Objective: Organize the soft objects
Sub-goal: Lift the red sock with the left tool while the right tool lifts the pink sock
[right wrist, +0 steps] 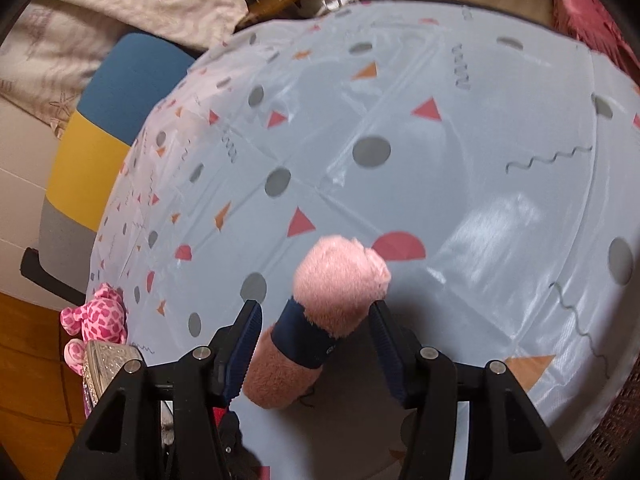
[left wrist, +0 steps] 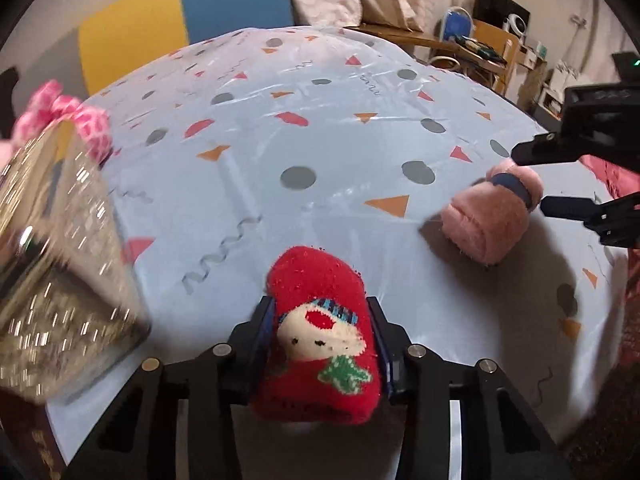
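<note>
left claw (left wrist: 320,336) clamped on rolled fuzzy red doll-face sock (left wrist: 320,332) | right claw (right wrist: 314,344) released, straddling rolled fluffy pink sock (right wrist: 324,320) | both unsorted on counter (left wrist: 320,140)

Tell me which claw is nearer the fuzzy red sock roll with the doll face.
Left. The left claw straddles the red sock roll, pads pressing its sides. The right claw is off to its right, around the pink fleece roll.

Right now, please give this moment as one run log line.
left gripper: shut on red sock | right gripper: open around pink roll
</note>
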### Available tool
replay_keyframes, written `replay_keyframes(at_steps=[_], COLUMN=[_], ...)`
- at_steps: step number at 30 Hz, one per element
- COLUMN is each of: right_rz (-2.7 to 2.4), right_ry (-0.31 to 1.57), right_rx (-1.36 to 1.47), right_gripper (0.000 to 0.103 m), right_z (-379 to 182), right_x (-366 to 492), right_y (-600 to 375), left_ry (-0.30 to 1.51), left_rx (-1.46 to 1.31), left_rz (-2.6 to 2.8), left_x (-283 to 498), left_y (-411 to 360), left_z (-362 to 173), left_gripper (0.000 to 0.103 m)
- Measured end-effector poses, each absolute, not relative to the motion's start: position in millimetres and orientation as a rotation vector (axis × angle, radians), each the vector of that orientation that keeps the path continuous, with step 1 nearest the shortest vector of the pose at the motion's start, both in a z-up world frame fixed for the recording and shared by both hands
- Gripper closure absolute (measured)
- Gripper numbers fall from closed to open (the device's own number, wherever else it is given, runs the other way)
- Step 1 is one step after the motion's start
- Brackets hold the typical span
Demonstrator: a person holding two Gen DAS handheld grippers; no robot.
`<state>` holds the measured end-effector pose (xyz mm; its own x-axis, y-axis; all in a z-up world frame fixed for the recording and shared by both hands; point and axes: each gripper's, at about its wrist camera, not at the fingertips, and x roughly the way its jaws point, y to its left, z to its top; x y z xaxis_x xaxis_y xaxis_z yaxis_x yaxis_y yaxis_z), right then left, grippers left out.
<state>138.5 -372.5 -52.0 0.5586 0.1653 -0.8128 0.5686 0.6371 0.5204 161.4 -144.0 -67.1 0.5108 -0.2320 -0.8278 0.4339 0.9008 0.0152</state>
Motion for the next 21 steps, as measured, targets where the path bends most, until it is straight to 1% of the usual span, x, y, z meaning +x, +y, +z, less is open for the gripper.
replay_keyframes(at_steps=[2,4,7,8,9,11,12,13,14,19,21], right_rz=[-0.265,-0.251,-0.227,-0.231,-0.243,-0.256,-0.244,-0.228,-0.215,0.096,0.116], right_ry=[1.0,1.026,1.08,1.097,1.11,1.127,1.139,1.156,1.151,1.165,1.166], right_rx=[0.868,0.864,0.844,0.816,0.769,0.607,0.517,0.435,0.383,0.201,0.136], right_gripper=[0.046,0.043,0.043,0.043,0.041,0.041,0.051,0.057,0.06,0.06,0.056], right_z=[-56,-60,-68,-69,-69,-65,-65,-68,-67,-69,-71], right_x=[142,146,154,160,168,186,196,204,208,215,214], right_y=[-369,-365,-356,-352,-347,-332,-322,-311,-302,-247,-233], left_ry=[0.96,0.948,0.905,0.891,0.878,0.851,0.845,0.844,0.844,0.828,0.823], left_rx=[0.201,0.172,0.162,0.16,0.156,0.137,0.135,0.136,0.135,0.103,0.098], left_rz=[-0.386,-0.358,-0.34,-0.335,-0.329,-0.322,-0.32,-0.321,-0.325,-0.337,-0.335], left_x=[154,140,119,112,107,97,96,93,93,92,89], left_y=[-135,-124,-109,-105,-101,-92,-89,-87,-86,-80,-78], left_z=[-65,-63,-67,-67,-68,-71,-71,-71,-72,-74,-74], left_gripper=[0.064,0.064,0.061,0.06,0.06,0.06,0.06,0.06,0.06,0.06,0.06])
